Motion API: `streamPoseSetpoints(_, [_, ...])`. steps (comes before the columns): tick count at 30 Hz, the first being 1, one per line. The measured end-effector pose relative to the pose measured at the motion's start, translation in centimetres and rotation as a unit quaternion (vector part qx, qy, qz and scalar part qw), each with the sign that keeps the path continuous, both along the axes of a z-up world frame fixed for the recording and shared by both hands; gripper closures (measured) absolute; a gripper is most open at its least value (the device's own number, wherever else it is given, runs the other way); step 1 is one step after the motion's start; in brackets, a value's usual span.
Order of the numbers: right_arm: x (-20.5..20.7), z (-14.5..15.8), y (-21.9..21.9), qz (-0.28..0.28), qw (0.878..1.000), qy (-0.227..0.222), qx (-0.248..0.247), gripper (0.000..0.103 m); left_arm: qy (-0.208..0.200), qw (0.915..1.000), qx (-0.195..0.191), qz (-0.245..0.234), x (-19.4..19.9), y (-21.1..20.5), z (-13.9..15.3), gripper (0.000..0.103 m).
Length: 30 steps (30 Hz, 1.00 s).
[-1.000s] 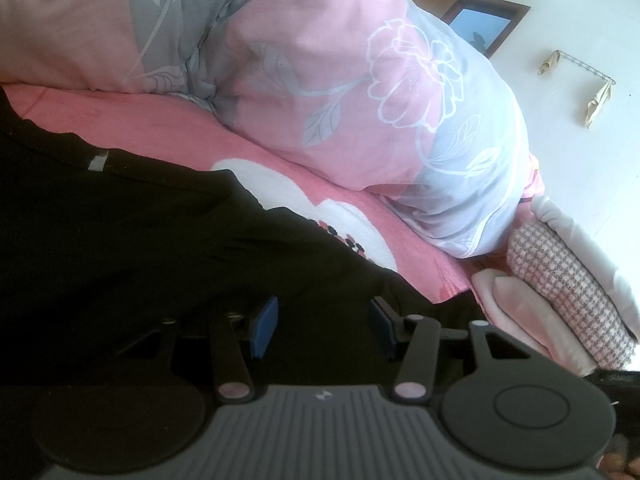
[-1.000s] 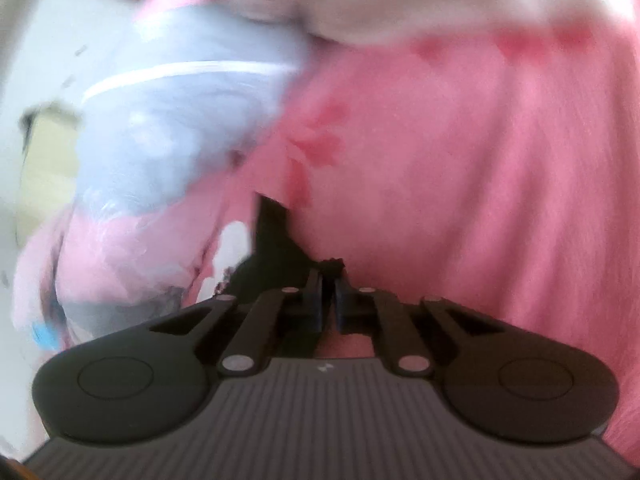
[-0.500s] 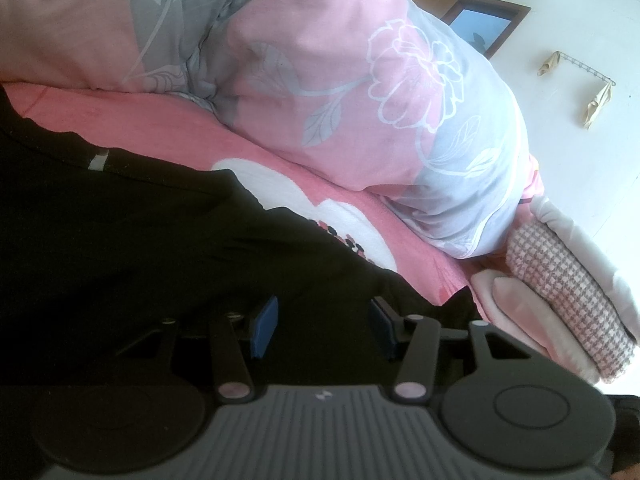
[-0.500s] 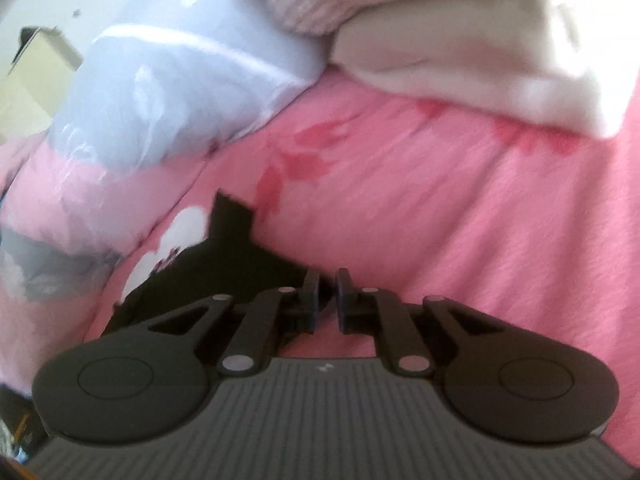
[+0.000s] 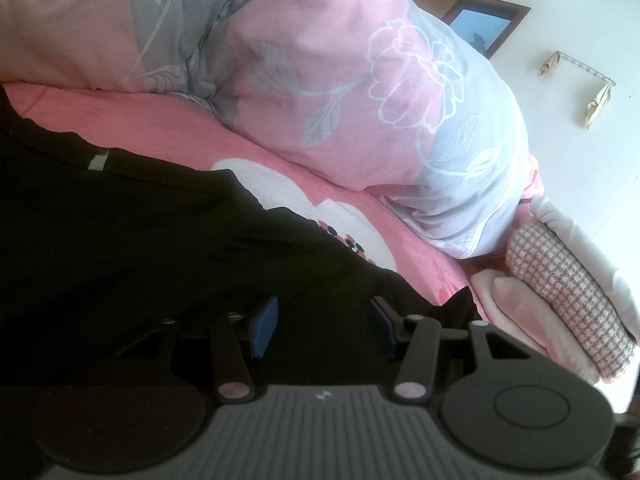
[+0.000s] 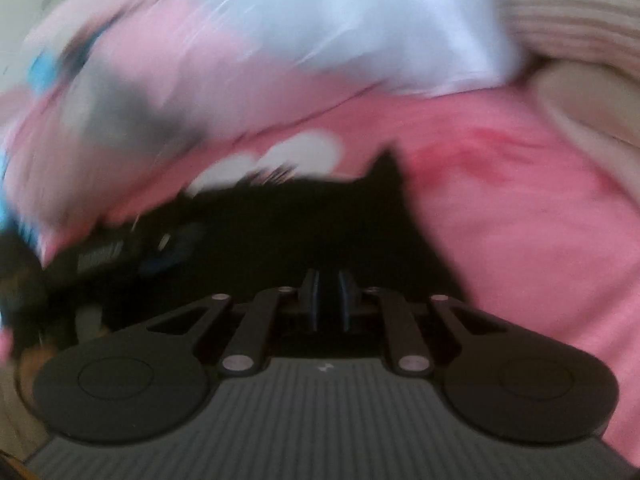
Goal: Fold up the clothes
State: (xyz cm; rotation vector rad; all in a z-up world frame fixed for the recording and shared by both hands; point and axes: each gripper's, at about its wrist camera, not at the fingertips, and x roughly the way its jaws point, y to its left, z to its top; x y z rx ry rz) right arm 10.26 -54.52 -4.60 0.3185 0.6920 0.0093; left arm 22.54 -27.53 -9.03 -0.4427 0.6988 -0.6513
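Note:
A black garment [image 5: 120, 248] lies spread on the pink bed sheet [image 5: 168, 120]. My left gripper [image 5: 322, 322] hovers low over it, its blue pads well apart and open, with only flat cloth under them. One pointed corner of the garment [image 5: 462, 298] sticks up to the right of that gripper. The right wrist view is blurred. There my right gripper [image 6: 328, 294] has its jaws almost together on the near edge of the black garment [image 6: 320, 216], and the cloth fans out ahead of it to a pointed corner [image 6: 386, 164].
Two big pink and grey floral pillows [image 5: 360, 112] lie along the far side of the bed. A stack of folded clothes [image 5: 568, 292], pink, checked and white, sits at the right. A white wall with a picture frame [image 5: 484, 28] is behind.
My right gripper has rolled and swung across the bed, and the black cloth came along at its jaws. The left gripper has kept still.

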Motion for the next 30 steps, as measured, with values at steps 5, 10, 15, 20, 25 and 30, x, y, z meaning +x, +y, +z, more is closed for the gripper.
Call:
streamPoseSetpoints(5, [-1.7, -1.3, -4.8, -0.091, 0.996, 0.015, -0.004, 0.103, 0.001, 1.0000, -0.002, 0.000, 0.0, 0.1, 0.0, 0.051])
streamPoseSetpoints(10, [-1.7, 1.3, -5.0, -0.135, 0.988, 0.003, -0.071, 0.097, 0.001, 1.0000, -0.003, 0.000, 0.1, 0.1, -0.1, 0.051])
streamPoseSetpoints(15, [2.4, 1.5, -0.7, -0.014, 0.996, -0.006, -0.090, 0.097, 0.001, 1.0000, -0.004, 0.000, 0.1, 0.0, -0.1, 0.051])
streamPoseSetpoints(20, [3.6, -1.0, -1.4, -0.032, 0.972, 0.041, -0.228, 0.098, 0.002, 1.0000, -0.006, 0.000, 0.1, 0.0, -0.1, 0.051])
streamPoseSetpoints(25, [2.6, 0.8, -5.0, -0.132, 0.959, 0.043, -0.249, 0.091, 0.001, 1.0000, -0.005, 0.000, 0.0, 0.0, -0.1, 0.050])
streamPoseSetpoints(30, [3.8, 1.8, -1.6, -0.009, 0.977, 0.003, -0.212, 0.093, 0.001, 1.0000, -0.007, 0.000, 0.0, 0.1, -0.2, 0.050])
